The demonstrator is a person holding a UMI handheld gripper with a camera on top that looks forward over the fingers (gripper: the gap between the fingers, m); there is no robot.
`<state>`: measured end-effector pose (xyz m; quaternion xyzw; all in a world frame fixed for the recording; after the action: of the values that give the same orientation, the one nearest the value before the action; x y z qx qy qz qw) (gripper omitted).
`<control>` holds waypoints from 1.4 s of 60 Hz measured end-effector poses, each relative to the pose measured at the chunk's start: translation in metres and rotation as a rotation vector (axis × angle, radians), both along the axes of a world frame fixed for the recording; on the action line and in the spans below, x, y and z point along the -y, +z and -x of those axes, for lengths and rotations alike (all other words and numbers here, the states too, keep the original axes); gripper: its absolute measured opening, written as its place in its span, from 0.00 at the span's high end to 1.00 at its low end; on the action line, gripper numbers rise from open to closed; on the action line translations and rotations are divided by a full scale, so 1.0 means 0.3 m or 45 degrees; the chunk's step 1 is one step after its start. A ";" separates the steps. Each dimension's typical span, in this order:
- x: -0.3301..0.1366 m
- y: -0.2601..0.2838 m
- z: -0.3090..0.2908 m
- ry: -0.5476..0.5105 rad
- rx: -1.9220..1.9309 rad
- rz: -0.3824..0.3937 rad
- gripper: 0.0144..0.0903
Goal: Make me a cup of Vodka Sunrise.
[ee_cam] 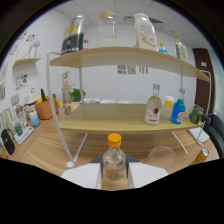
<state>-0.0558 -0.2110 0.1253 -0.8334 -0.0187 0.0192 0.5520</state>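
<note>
A small clear bottle with a yellow cap [114, 159] stands upright between my fingers, in front of a two-tier wooden shelf [112, 124]. My gripper [114, 172] looks shut on it: a grey fingertip [97, 160] on the left and another on the right both press against its sides. The bottle's base is hidden. An empty clear glass [161, 156] stands just right of the bottle, on the table below the shelf. On the lower tier stand a clear bottle with a red label [153, 110] and a blue bottle [178, 111].
The top tier carries a dark bottle [74, 35], a clear jar [106, 29], a white bottle [145, 31] and smaller bottles further right. An orange pot [45, 107] and a small green plant [76, 94] sit to the left. White shelf legs [60, 129] stand on the table.
</note>
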 end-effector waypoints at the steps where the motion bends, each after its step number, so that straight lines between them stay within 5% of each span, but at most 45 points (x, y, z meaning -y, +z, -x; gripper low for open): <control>1: -0.005 -0.023 0.001 -0.001 0.003 0.012 0.73; 29: -0.053 -0.346 0.039 -0.016 -0.033 0.262 0.73; 49: 0.013 -0.351 0.060 0.080 0.029 0.243 0.70; 55: 0.030 -0.320 0.063 0.105 0.040 0.231 0.50; 57: 0.037 -0.297 0.066 0.111 0.034 0.220 0.31; 63: 0.067 -0.195 0.075 0.120 0.005 0.175 0.05; 84: 0.285 0.122 -0.062 0.033 -0.002 0.056 0.05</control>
<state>-0.0373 -0.2965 0.1619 -0.8450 -0.0288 0.0274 0.5334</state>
